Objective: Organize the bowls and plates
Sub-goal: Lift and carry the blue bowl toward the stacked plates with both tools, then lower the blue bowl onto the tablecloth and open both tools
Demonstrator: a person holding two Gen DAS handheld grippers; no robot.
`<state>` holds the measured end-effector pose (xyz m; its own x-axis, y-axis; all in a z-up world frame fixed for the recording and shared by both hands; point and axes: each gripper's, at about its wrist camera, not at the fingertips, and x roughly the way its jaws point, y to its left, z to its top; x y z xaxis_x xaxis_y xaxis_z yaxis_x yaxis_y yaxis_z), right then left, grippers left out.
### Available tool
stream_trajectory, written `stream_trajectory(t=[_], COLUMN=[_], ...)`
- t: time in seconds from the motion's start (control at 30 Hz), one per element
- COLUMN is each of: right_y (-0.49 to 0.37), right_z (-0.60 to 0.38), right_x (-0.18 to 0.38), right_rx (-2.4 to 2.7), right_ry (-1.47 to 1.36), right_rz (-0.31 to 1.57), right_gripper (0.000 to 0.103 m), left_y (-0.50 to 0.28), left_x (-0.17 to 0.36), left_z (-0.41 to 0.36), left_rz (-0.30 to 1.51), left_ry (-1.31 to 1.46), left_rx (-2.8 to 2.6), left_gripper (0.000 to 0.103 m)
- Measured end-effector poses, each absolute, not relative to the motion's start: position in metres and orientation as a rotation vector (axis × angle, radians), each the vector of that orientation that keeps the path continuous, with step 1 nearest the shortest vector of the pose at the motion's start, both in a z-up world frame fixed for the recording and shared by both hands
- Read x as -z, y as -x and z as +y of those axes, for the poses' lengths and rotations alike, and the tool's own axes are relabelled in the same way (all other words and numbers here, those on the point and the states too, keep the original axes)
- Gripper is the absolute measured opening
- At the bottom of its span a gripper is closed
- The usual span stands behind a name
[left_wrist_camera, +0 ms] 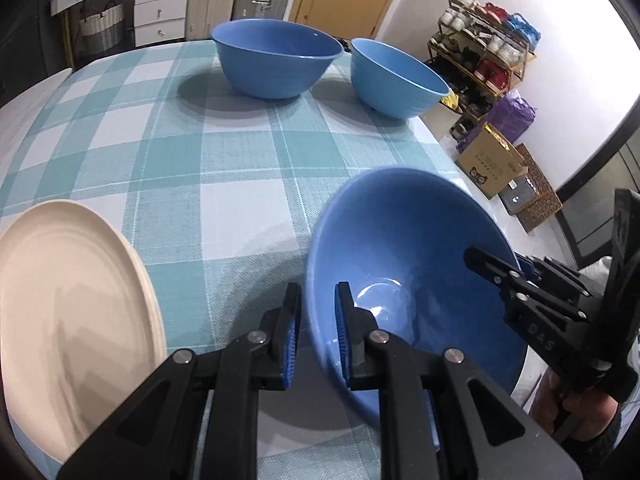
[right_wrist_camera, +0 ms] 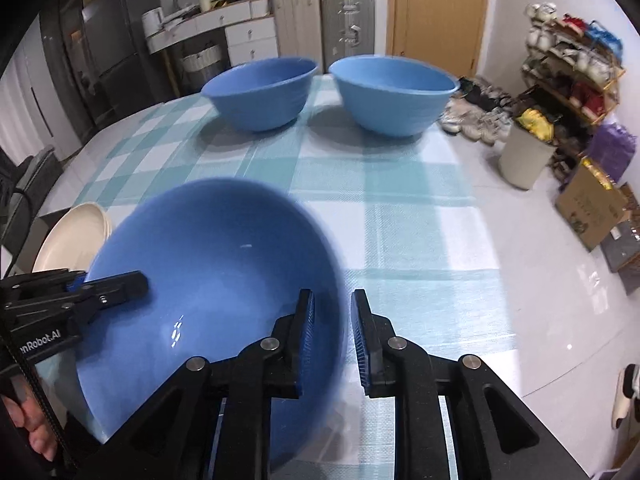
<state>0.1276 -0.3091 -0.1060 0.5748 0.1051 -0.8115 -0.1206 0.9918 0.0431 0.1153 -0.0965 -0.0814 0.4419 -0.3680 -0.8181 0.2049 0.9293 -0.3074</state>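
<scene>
Straddling opposite sides of the near bowl (left_wrist_camera: 412, 280), both grippers have its rim between their pads. On the left gripper (left_wrist_camera: 318, 334) and the right gripper (right_wrist_camera: 333, 346) alike, the jaws stand slightly spread, a gap showing beside the wall, so neither pinches. Ahead of the jaws two more bowls (right_wrist_camera: 264, 92) sit side by side on the checked cloth (left_wrist_camera: 224, 168); a cream plate (left_wrist_camera: 64, 312) lies left.

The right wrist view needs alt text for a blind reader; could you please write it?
A blue bowl fills the lower left, its rim between the parted pads of the right tool, with the left tool at its opposite rim. Two more blue bowls and a cream plate sit on the checked tablecloth.
</scene>
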Motion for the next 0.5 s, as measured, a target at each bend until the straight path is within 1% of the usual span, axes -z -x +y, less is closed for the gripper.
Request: stream_trajectory(t=[0.1, 0.27, 0.3, 0.33, 0.37, 0.4, 0.43, 0.47, 0.5], right_y=[-0.126, -0.123, -0.121, -0.12, -0.119, -0.117, -0.116, -0.114, -0.113], right_z=[-0.313, -0.322, -0.323, -0.326, -0.328, -0.33, -0.33, -0.331, -0.331], right_x=[0.101, 0.087, 0.083, 0.077, 0.069, 0.063, 0.058, 0.05, 0.044], right_rx=[-0.13, -0.12, -0.117, -0.116, -0.114, -0.11, -0.107, -0.104, -0.106], right_ry=[-0.001, -0.035, -0.041, -0.05, -0.054, -0.051, -0.047, -0.041, -0.041], right_rz=[0.935, 0.909, 0.9, 0.882, 0.862, 0.842, 0.829, 0.81, 0.803], right_gripper=[0.029, 0.029, 0.032, 0.039, 0.044, 0.053, 0.053, 0.054, 0.054], left_y=[-0.117, -0.118, -0.118, -0.118, -0.118, -0.118, -0.118, -0.118, -0.117], left_x=[0.081, 0.077, 0.075, 0.072, 0.07, 0.067, 0.064, 0.061, 0.057], left_z=[-0.094, -0.089, -0.087, -0.086, -0.085, -0.083, -0.082, -0.081, -0.079], left_rz=[1.061, 1.058, 1.051, 1.043, 1.039, 1.031, 1.027, 1.023, 1.008], left_ry=[0.178, 0.191, 0.193, 0.189, 0.186, 0.182, 0.171, 0.156, 0.146], left_rx=[0.356, 0.353, 0.352, 0.344, 0.338, 0.328, 0.311, 0.283, 0.263], left_gripper=[0.015, 0.016, 0.016, 0.017, 0.021, 0.029, 0.035, 0.044, 0.045])
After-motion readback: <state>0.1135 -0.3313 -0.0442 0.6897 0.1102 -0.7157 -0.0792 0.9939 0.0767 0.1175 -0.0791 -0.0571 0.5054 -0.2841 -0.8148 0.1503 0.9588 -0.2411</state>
